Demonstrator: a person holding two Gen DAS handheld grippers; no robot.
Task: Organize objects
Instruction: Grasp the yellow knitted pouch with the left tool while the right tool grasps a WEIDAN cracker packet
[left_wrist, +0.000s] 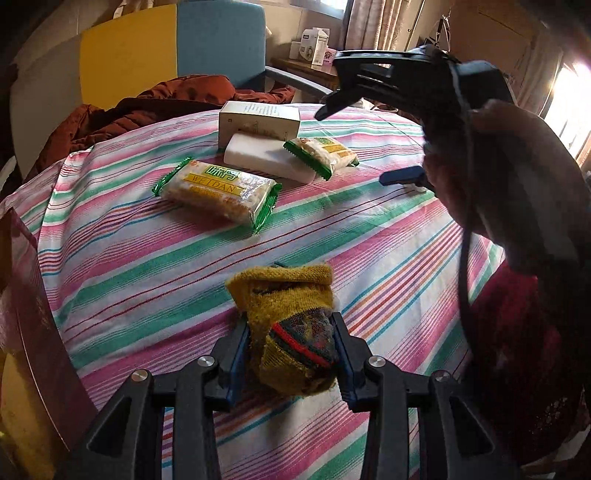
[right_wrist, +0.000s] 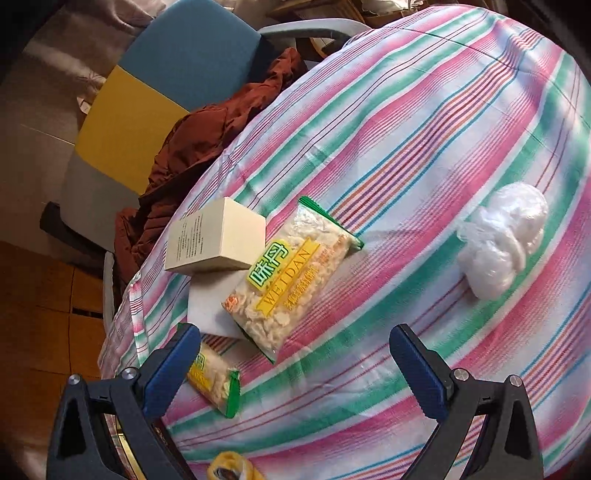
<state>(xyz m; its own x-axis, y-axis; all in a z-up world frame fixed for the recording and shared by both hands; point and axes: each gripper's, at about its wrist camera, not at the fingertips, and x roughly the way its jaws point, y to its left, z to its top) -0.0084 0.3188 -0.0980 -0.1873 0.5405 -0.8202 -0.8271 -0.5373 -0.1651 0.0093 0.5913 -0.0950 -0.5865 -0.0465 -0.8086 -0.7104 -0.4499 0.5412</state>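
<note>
My left jaws (left_wrist: 290, 354) pinch a rolled yellow sock (left_wrist: 291, 325) just above the striped bench (left_wrist: 388, 236), while my right jaws (right_wrist: 295, 358) hang spread and empty over a snack packet (right_wrist: 291, 277) leaning on a white block (right_wrist: 210, 306) beside a cream box (right_wrist: 214, 236).

The white block (right_wrist: 207, 310) lies half under the cream box (right_wrist: 216, 240) and a Weidan snack packet (right_wrist: 288, 280). A gripper finger (right_wrist: 171, 362) covers part of the second packet (right_wrist: 214, 380). The yellow sock (right_wrist: 231, 469) is cut off by the picture's lower edge. The box's print is too small to read.
</note>
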